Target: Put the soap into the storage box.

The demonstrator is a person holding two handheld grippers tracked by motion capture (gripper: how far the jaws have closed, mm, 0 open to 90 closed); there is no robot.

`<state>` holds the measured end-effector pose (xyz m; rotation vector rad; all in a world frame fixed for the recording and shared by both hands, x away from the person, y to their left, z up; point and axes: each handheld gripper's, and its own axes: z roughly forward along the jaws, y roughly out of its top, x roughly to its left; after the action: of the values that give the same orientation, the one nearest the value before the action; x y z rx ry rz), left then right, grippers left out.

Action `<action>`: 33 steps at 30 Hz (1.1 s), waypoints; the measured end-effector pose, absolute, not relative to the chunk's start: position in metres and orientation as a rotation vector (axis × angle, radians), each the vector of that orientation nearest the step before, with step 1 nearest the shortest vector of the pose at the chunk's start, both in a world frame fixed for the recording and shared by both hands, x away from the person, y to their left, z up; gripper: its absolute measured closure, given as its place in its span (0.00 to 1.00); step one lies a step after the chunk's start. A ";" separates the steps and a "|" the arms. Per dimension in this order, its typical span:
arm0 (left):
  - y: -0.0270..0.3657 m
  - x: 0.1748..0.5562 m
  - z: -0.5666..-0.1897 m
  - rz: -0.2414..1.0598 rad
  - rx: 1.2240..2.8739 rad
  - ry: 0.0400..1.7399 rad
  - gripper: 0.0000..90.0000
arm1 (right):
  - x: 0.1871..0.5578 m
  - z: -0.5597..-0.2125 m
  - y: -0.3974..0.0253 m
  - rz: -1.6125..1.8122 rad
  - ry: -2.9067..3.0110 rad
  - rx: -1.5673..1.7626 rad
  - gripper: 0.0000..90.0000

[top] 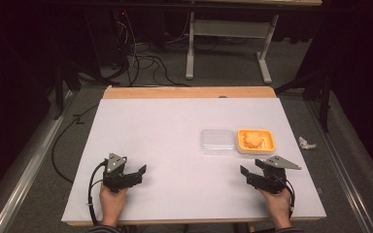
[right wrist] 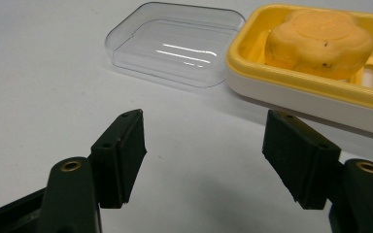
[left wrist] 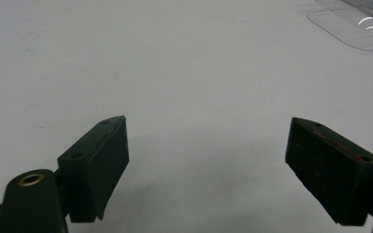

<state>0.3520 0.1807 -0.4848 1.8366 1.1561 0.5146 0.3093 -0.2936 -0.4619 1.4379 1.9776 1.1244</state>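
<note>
— What containers are on the white-topped bench (top: 175, 145), and what is in them?

— Right of centre in the high view sits a shallow yellow plastic soap dish with a white base (top: 256, 141). Inside it lies one pale orange, flower-shaped bar of soap (top: 252, 139), resting on the dish's inner floor. In the right gripper view the dish (right wrist: 315, 92) fills the upper right of the frame, and a slot in its yellow floor shows just right of the soap (right wrist: 319, 42).

— Anything beside it?

— A clear, rounded-rectangle plastic lid (top: 217, 141) lies flat on the bench just left of the dish, edge close to edge; whether they touch I cannot tell. It holds nothing. In the right gripper view it is at the upper centre (right wrist: 175, 46), and its corner peeks into the upper right of the left gripper view (left wrist: 354, 24).

— How does the soap look?

— Lobed like a blossom, matte, with a raised rim on its top face and a few small dark specks on its side. It stands higher than the dish's rim.

— And the tools?

— The left tool (top: 138, 174) is at the lower left of the high view, jaws spread wide over bare bench, well apart from the containers. The right tool (top: 246, 175) is at the lower right, near the dish and below it in the frame, jaws likewise spread, pinching nothing.
</note>
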 end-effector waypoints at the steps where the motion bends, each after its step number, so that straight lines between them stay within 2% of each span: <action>1: 0.181 0.352 -0.485 0.515 1.836 1.156 0.18 | 0.310 -0.463 -0.292 1.121 1.980 1.441 0.36; 33: 0.181 0.352 -0.485 0.512 1.838 1.155 0.18 | 0.321 -0.479 -0.261 1.001 2.068 1.373 0.36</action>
<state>0.3521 0.1808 -0.4848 1.8383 1.1548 0.5117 0.3211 -0.2614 -0.4791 1.3730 2.0683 1.0006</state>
